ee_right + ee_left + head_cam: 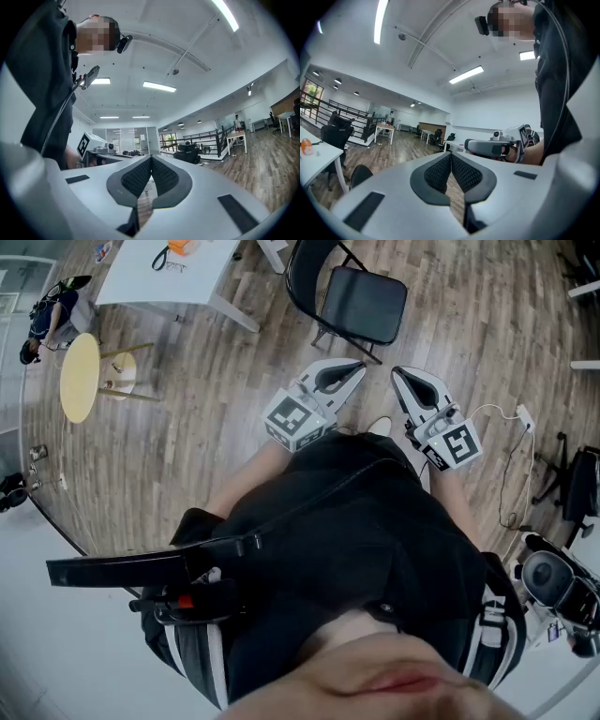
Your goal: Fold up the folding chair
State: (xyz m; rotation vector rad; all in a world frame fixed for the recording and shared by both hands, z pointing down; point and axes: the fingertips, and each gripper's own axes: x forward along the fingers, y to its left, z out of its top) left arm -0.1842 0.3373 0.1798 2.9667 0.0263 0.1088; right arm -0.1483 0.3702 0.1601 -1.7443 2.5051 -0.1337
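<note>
Both shut — left gripper [354, 368], right gripper [399, 374] — facing chair [364, 304].

Wearing a black top [375, 549], leaving the forearms bare. Running a thin black cable [309, 500] slantwise across the chest. Wearing dark trousers [192, 662] bearing white side stripes. Carrying a small black camera [482, 25] at the head. Showing, on the left gripper [359, 367] and the right gripper [397, 374], pale grey housings tapering to a point. Bearing on each a white cube [298, 420] printed with black square markers. Showing black fingers [438, 172] with a fine mesh texture, set in black surrounds. Showing black rectangular inlays [365, 210] on the housing.
</note>
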